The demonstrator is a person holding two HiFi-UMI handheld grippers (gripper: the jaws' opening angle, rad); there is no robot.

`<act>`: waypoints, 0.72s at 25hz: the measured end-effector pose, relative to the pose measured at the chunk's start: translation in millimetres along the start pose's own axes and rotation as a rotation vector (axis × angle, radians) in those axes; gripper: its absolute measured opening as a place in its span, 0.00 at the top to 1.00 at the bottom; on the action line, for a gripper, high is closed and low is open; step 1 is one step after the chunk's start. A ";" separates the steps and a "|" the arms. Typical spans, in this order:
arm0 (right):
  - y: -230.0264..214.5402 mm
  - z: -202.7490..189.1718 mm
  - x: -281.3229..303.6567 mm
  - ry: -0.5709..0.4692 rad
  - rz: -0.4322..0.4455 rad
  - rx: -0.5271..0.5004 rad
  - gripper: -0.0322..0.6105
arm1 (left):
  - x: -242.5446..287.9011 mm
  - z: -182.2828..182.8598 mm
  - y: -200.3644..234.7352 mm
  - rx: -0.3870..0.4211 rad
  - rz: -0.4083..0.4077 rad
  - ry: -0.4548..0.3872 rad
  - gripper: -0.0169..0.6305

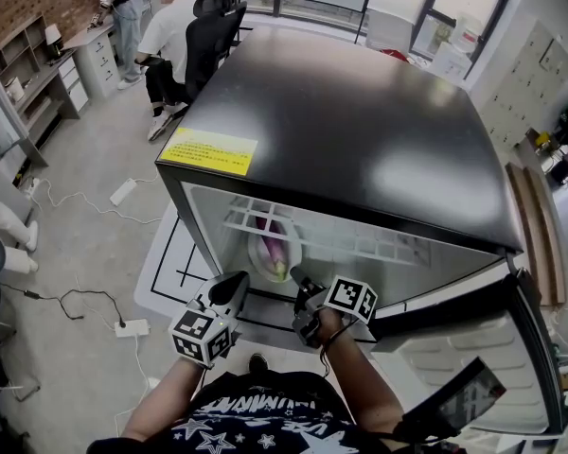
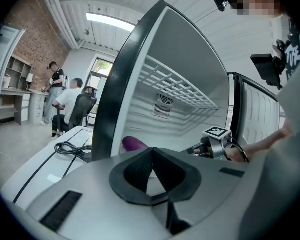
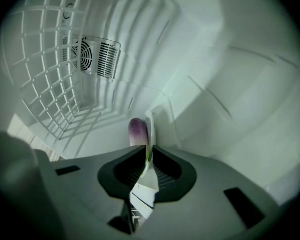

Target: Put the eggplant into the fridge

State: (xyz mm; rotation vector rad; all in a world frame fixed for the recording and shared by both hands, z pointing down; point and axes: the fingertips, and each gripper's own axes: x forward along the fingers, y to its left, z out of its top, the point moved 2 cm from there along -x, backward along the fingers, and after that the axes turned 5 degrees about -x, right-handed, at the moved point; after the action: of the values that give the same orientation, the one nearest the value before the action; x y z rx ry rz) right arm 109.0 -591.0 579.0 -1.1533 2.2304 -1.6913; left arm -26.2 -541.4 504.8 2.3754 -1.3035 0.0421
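Note:
A purple eggplant (image 1: 273,244) lies on a white plate (image 1: 261,258) inside the open black fridge (image 1: 360,130), under its wire shelf (image 1: 312,233). My right gripper (image 1: 301,286) reaches into the opening and is shut on the plate's near rim. In the right gripper view the thin plate (image 3: 150,126) edge runs between the closed jaws of the right gripper (image 3: 149,153), with the eggplant (image 3: 138,132) just beyond them. My left gripper (image 1: 231,288) hangs at the fridge's lower left corner, shut and empty. From the left gripper (image 2: 151,153) view the eggplant (image 2: 134,144) shows past the door frame.
The fridge door (image 1: 473,348) stands swung open to my right. The fridge sits on a white mat (image 1: 170,263). Cables and a power strip (image 1: 131,328) lie on the floor at left. Two people (image 1: 175,26), an office chair (image 1: 208,41) and desks are at the back left.

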 end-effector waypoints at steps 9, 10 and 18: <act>-1.1 0.4 -1.1 0.007 -0.085 -0.106 0.91 | -3.6 2.0 3.3 0.000 0.011 -0.012 0.96; -0.6 1.7 -1.7 0.000 -0.095 -0.125 0.91 | -4.1 2.3 3.8 0.000 0.012 -0.013 0.96; -4.4 8.6 -11.9 -0.038 -0.167 -0.218 0.84 | -9.5 3.3 3.7 -0.001 0.010 -0.024 0.96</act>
State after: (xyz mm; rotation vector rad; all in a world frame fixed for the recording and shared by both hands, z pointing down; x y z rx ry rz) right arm 124.0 -590.7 575.6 -1.4450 2.4025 -1.4925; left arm -35.1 -536.7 500.9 2.3753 -1.3269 0.0156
